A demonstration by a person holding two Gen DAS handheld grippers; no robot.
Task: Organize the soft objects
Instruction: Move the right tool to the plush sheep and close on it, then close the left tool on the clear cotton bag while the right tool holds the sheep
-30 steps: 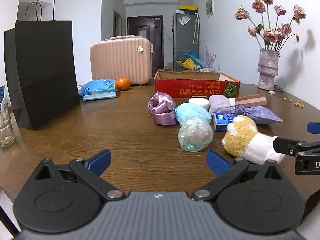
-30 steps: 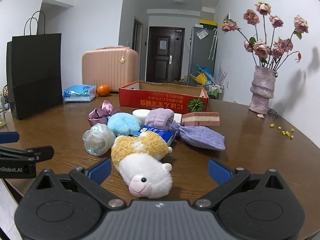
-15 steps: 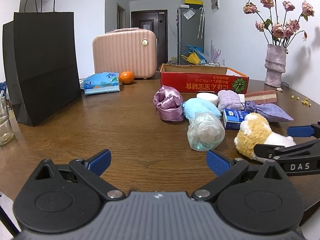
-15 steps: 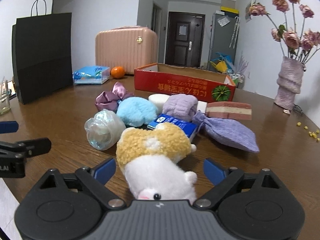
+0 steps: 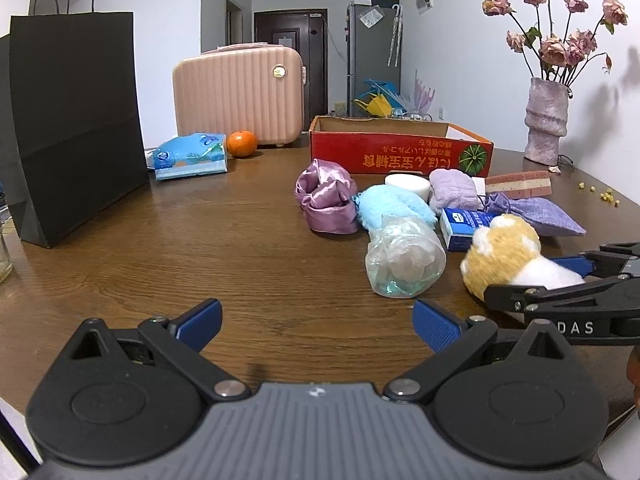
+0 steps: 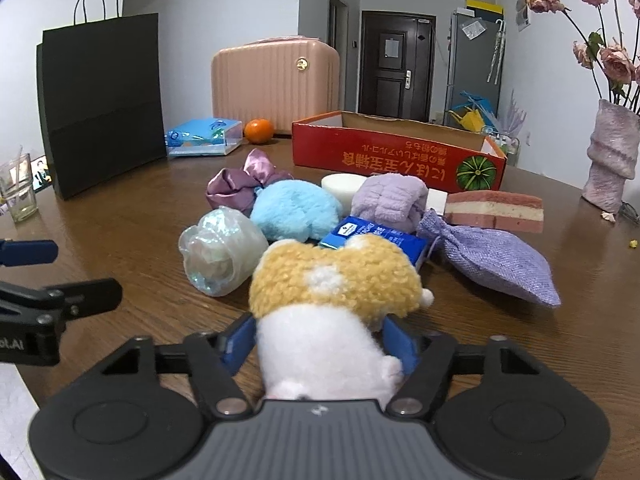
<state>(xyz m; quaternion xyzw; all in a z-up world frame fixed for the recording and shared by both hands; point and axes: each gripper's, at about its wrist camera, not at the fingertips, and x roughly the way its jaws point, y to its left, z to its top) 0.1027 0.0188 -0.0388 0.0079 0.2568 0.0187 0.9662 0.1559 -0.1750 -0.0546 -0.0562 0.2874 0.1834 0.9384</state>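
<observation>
plush toy [image 6: 320, 320] face hidden | right gripper [image 6: 318, 346] closing, pads against it | left gripper [image 5: 316, 318] released, empty

We see the plush toy [image 6: 332, 280], tan on its back and white below, lying on the wooden table with its face toward the right wrist camera. Behind it lie a clear plastic bundle [image 6: 220, 252], a blue fluffy ball [image 6: 296, 210], a shiny purple satin scrunchie [image 6: 236, 186], a folded lilac cloth [image 6: 390, 198] and a purple drawstring pouch [image 6: 492, 256], close together.
</observation>
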